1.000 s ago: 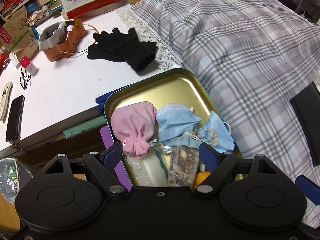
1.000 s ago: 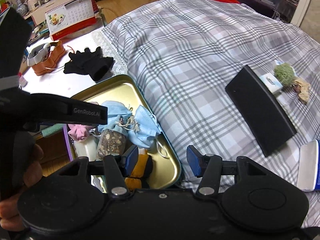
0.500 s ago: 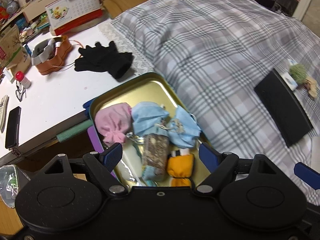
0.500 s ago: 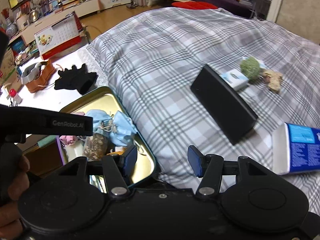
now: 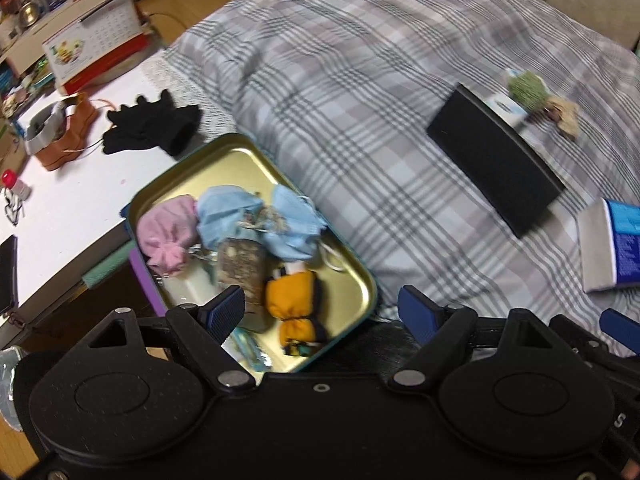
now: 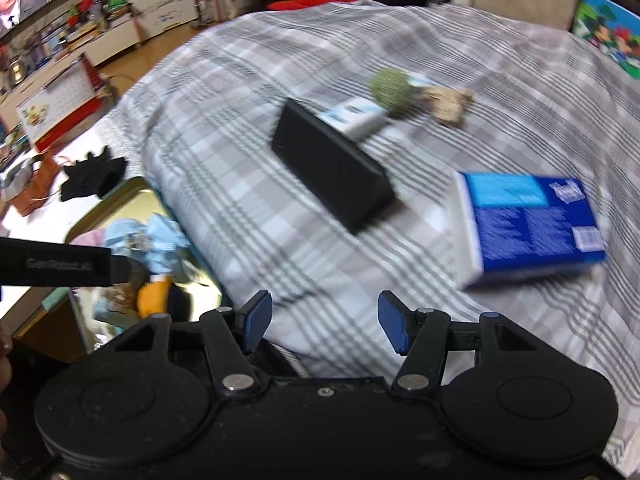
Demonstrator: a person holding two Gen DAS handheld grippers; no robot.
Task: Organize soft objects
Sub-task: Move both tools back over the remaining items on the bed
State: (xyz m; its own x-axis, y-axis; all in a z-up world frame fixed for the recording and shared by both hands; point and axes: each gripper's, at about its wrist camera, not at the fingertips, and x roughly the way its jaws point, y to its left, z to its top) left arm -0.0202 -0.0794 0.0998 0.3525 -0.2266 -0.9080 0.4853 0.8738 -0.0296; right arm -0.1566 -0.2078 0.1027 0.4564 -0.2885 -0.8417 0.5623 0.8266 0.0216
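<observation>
A gold tin tray (image 5: 224,160) sits at the edge of the plaid bedspread (image 5: 360,80). In it lie a pink pouch (image 5: 168,236), blue face masks (image 5: 256,220), a brown sachet (image 5: 240,268) and an orange plush (image 5: 292,300). My left gripper (image 5: 320,308) hangs open over the tray's near right corner, holding nothing. My right gripper (image 6: 322,320) is over bare bedspread, jaws opening with nothing between them. Farther out lie a green fuzzy ball (image 6: 390,88) and a tan plush (image 6: 450,106). The tray (image 6: 132,200) shows at the left of the right wrist view.
A black box (image 6: 332,168), a small white carton (image 6: 354,118) and a blue tissue pack (image 6: 528,220) lie on the bedspread. Black gloves (image 5: 152,128), an orange holder (image 5: 60,136) and a desk calendar (image 5: 92,56) are on the white table (image 5: 72,208). The left tool's black bar (image 6: 56,268) crosses the right view.
Both views have swung right across the bed: the tray slid left, and the black box, green ball and tissue pack came into view. The right jaws spread wider.
</observation>
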